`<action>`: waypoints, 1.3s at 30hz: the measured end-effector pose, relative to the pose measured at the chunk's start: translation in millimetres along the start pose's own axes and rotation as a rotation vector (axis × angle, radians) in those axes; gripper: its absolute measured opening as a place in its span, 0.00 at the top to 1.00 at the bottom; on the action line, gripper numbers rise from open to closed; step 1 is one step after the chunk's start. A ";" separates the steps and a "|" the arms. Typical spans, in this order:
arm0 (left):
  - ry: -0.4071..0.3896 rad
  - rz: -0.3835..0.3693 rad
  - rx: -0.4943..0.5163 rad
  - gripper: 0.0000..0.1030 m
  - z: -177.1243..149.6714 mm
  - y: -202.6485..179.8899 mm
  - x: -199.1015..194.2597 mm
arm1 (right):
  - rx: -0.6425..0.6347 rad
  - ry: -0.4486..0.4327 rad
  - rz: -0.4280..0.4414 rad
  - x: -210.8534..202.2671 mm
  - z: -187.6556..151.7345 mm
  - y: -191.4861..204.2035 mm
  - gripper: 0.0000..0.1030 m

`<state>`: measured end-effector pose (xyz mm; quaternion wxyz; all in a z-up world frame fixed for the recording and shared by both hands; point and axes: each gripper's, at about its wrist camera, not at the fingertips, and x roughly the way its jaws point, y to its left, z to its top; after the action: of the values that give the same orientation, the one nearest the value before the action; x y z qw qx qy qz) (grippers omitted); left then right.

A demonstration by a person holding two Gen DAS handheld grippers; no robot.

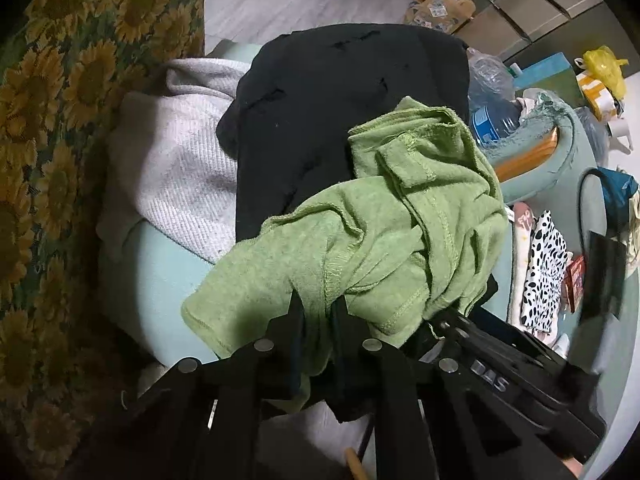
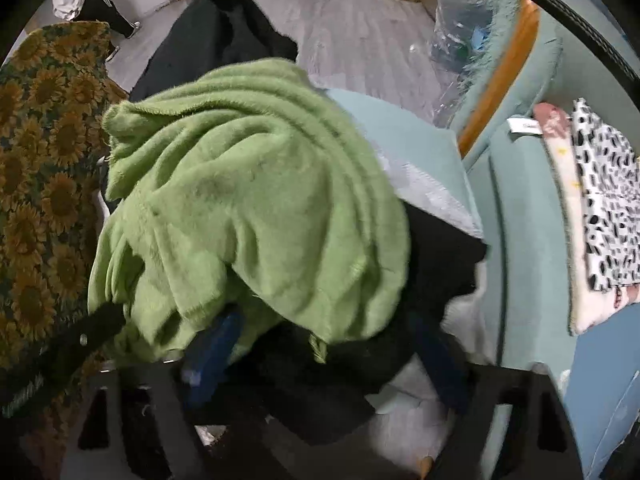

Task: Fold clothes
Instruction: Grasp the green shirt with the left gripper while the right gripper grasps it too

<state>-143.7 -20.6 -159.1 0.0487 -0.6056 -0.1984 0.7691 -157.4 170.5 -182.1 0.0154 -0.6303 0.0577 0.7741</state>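
A crumpled green fleece garment (image 1: 380,220) lies bunched on a black garment (image 1: 340,92) over a pale teal seat. My left gripper (image 1: 320,316) is shut on a fold of the green garment near its lower edge. In the right wrist view the green garment (image 2: 248,200) drapes over the black garment (image 2: 432,264). My right gripper (image 2: 324,344) shows two blue fingers (image 2: 216,344) spread wide apart, with green and black cloth lying between and over them; the tips are partly hidden and blurred.
A white knit cloth (image 1: 176,176) lies left of the black garment. A sunflower-print fabric (image 1: 52,140) covers the left side. Folded spotted and pink clothes (image 2: 600,208) sit on the teal seat (image 2: 516,220) at right. Boxes (image 1: 440,4) and plastic bags stand on the floor behind.
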 end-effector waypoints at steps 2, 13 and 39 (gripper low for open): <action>0.005 -0.002 -0.007 0.89 -1.8 -2.5 -0.7 | 0.007 -0.001 -0.001 4.9 1.6 2.2 0.32; -0.017 -0.006 -0.014 0.90 -4.5 -16.8 -40.5 | 0.063 -0.082 -0.011 -6.2 -10.2 -5.4 0.81; -0.005 0.041 -0.061 0.53 4.6 -12.4 -51.2 | -0.042 -0.359 -0.001 -128.6 -37.2 -28.1 0.91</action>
<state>-136.8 -26.5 -107.1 0.0142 -0.6088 -0.2095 0.7651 -92.1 200.6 -65.8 0.0128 -0.4823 0.0374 0.8751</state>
